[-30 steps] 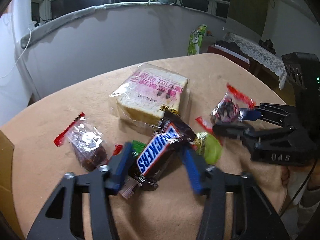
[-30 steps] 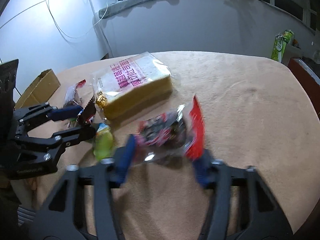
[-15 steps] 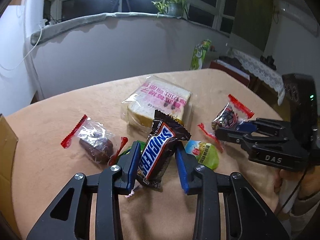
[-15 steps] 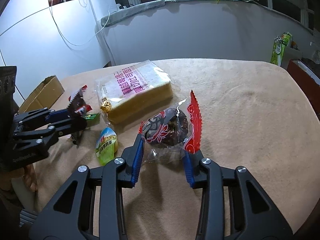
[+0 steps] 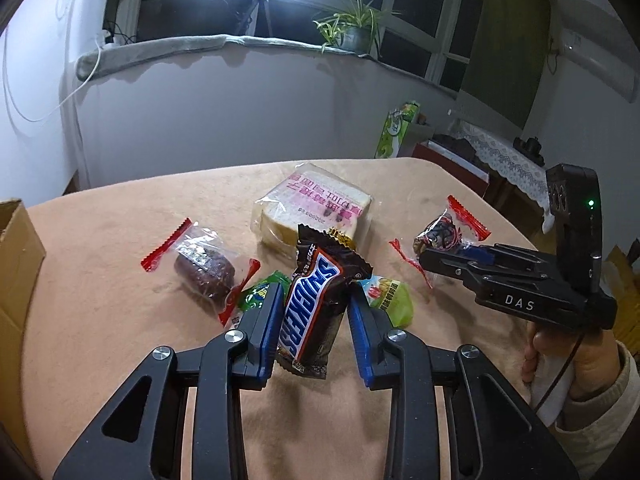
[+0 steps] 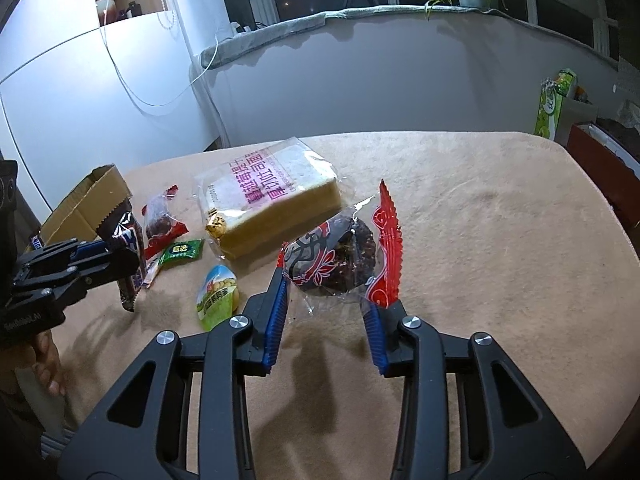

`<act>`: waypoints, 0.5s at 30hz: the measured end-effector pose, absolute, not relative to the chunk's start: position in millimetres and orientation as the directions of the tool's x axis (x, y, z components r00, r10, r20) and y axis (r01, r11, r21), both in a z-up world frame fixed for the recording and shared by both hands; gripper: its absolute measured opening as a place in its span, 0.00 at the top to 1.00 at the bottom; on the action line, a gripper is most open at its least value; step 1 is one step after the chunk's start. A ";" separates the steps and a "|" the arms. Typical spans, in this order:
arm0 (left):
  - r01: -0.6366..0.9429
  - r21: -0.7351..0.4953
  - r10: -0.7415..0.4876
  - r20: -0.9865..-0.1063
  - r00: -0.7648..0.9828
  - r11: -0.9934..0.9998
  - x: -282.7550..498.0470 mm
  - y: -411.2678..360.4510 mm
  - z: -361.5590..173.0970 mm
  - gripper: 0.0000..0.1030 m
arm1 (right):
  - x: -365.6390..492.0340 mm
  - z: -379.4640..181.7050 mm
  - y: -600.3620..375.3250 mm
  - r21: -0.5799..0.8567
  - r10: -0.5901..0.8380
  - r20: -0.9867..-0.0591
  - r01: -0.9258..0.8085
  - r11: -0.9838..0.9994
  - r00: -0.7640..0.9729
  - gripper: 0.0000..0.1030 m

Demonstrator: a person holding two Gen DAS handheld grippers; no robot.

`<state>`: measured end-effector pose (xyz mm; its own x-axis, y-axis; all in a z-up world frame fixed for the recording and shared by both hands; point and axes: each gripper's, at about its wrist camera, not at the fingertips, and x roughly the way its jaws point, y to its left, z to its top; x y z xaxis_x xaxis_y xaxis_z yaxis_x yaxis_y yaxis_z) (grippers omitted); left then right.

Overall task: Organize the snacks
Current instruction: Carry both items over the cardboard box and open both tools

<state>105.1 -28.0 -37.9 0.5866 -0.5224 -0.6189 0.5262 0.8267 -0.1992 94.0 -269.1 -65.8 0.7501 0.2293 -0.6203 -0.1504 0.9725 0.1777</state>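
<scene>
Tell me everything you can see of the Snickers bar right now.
The Snickers bar is a dark brown glossy wrapper with the blue-and-white logo running lengthwise and crimped, serrated ends. It stands tilted, nearly upright, clamped at its lower half between the blue pads of the left gripper, whose jaws are closing. The right wrist view shows it lifted clear of the tan tablecloth, its top near the cardboard box. The wrapper looks sealed and undamaged.

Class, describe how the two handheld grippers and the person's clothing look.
Both grippers, left gripper and right gripper, have black angular frames with silver screws and ribbed blue fingers. One body reads "DAS" beside a green light; a thin black cable hangs by a cream knitted sleeve.
</scene>
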 end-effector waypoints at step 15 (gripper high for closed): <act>0.499 -0.109 -0.469 -0.557 0.686 0.860 74.0 -11.3 1.3 0.70 | 52.5 -8.9 -250.3 0.123 0.205 -0.529 -0.165 0.979 0.823 0.64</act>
<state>74.0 -11.3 1.3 0.6856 -0.4686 -0.5572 0.4993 0.8596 -0.1085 52.5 -250.3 -8.9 0.8231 0.2055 -0.5294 -0.1649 0.9786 0.1235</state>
